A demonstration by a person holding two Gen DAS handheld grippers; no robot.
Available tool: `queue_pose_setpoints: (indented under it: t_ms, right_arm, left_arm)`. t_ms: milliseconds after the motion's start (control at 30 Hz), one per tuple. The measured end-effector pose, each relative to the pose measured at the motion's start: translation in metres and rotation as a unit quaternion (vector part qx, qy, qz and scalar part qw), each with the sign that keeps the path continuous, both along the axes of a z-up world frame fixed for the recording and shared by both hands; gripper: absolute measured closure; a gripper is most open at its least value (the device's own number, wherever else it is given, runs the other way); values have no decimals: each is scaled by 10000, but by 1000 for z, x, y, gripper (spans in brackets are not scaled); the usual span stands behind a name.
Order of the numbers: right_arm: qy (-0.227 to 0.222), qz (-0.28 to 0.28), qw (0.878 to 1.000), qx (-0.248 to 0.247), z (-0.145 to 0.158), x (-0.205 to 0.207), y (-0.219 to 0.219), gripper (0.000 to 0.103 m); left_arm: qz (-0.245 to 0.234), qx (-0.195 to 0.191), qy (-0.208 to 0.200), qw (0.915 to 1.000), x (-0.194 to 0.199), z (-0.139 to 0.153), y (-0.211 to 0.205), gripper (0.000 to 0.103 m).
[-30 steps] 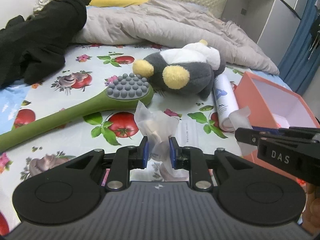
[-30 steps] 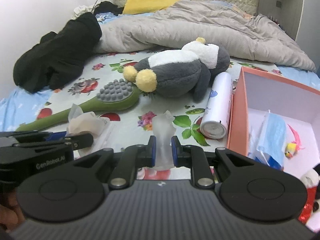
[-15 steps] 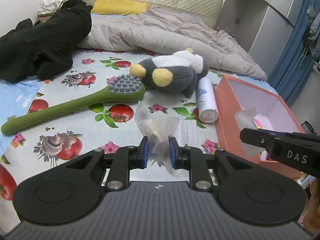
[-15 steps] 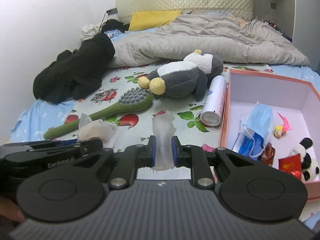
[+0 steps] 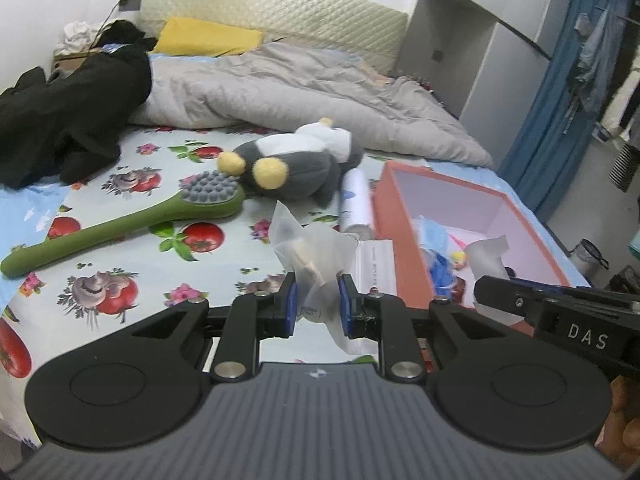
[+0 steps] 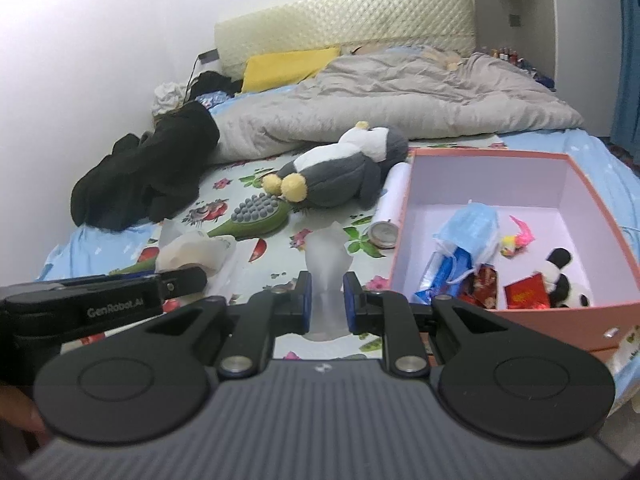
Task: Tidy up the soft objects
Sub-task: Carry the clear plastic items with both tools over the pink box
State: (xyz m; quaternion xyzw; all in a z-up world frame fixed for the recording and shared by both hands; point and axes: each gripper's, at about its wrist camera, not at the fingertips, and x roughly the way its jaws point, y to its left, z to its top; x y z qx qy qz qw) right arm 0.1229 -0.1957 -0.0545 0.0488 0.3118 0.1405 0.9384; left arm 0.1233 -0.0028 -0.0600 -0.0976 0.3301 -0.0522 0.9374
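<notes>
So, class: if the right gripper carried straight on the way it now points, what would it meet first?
Probably the patterned bedsheet, just left of the pink box. The right gripper, shut on a translucent bag, points downward between green brush and box. Depth is unclear.

Lying on the bed: one plush penguin, one green massage brush, one white cylinder, one black garment, one pink box, two translucent packets, each sitting between gripper jaws.
</notes>
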Motion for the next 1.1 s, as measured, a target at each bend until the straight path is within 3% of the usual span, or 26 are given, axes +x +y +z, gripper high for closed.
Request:
queue_pose_setpoints:
  t_ms: [633, 1100]
  right_arm:
    - [-74, -842, 9964, -97, 11, -45, -81, 81]
    - [214, -1166, 9928, 158, -6, -19, -128, 80]
  left_arm:
    - [-855, -126, -196, 9961, -24, 19, -81, 78]
    - [-1235, -92, 153, 9922, 28, 6, -140, 78]
